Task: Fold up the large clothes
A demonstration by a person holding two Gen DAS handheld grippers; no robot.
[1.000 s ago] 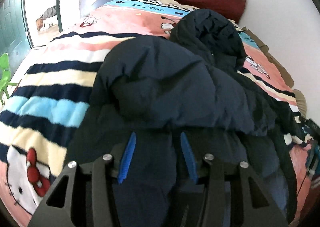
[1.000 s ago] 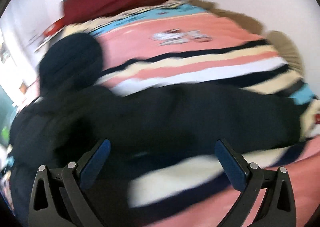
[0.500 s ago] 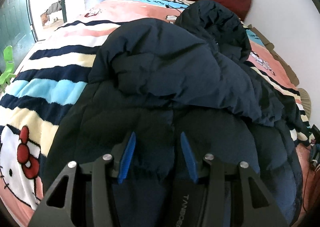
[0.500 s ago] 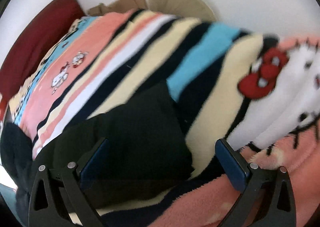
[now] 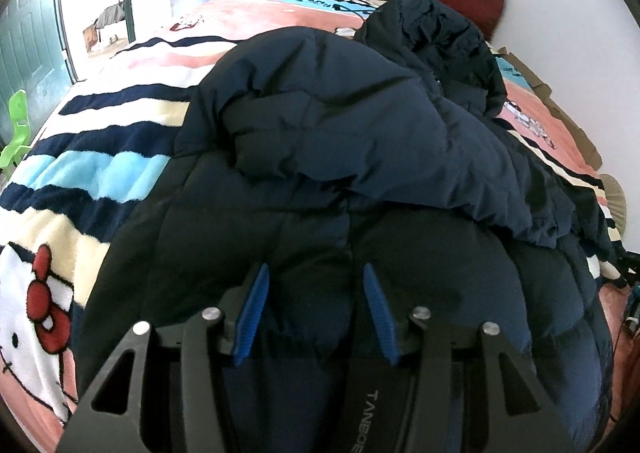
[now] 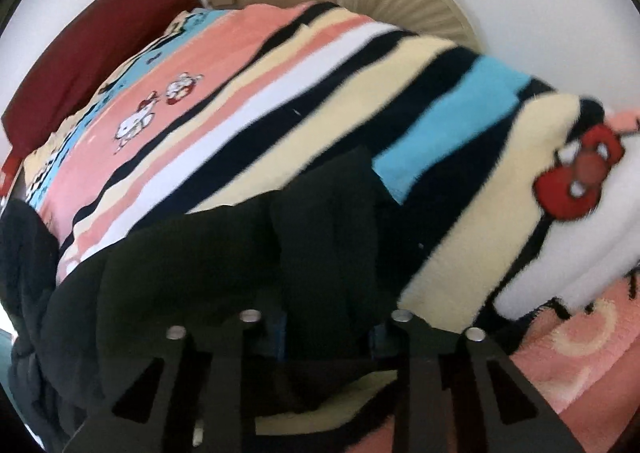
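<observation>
A dark navy padded jacket [image 5: 340, 157] is spread on a striped cartoon blanket [image 5: 80, 173], one sleeve [image 5: 320, 113] already laid across its body. Its hem is pinched by the left gripper [image 5: 314, 313], jaws narrowed. The other sleeve [image 6: 328, 237] is clamped by the right gripper [image 6: 326, 327]. The fold is judged partly done.

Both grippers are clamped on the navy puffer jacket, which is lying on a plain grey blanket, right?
Not quite. The blanket is striped with cartoon cats, as the right wrist view shows. Both the left gripper and right gripper do grip the navy puffer jacket.
</observation>
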